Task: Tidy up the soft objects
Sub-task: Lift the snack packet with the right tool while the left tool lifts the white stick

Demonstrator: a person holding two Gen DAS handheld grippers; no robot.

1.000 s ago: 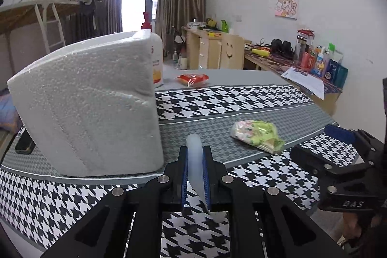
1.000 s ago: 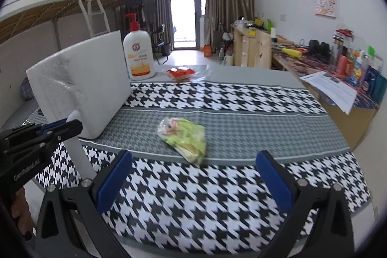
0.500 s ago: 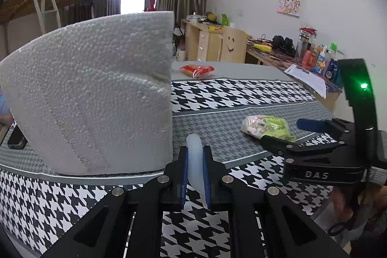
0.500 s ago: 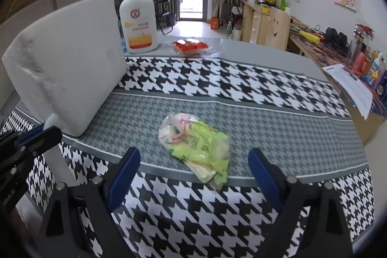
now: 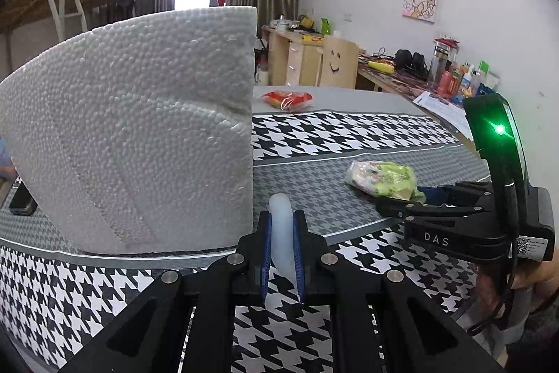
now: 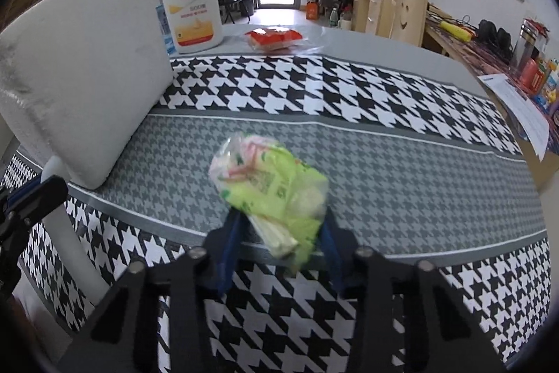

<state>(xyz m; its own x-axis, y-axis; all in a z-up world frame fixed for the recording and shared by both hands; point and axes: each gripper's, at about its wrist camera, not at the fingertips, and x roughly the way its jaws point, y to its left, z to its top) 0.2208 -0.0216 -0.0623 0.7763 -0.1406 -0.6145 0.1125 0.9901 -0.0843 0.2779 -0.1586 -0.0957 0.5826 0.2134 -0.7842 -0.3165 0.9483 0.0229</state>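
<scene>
A green and pink plastic packet [image 6: 269, 173] lies on the grey band of the houndstooth tablecloth [image 6: 349, 93]. My right gripper [image 6: 279, 233] is closing on it, and its blue pads [image 6: 229, 243] press on the packet's near end from both sides. In the left wrist view the same packet [image 5: 380, 175] sits at the tips of the right gripper [image 5: 412, 198]. My left gripper [image 5: 281, 226] is shut on a pale translucent soft strip [image 5: 279, 208], which stands up between its pads. A big white foam block [image 5: 139, 128] stands close behind it, to the left.
A pump bottle of lotion [image 6: 192, 13] and a red packet [image 6: 274, 37] sit at the table's far side. A dark phone [image 5: 22, 200] lies left of the foam. A paper sheet [image 6: 520, 107] lies on the cluttered desk at the right.
The right gripper came forward and down over the green packet, and its jaws narrowed from wide apart to both sides of the packet. The left gripper kept its hold and barely moved.
</scene>
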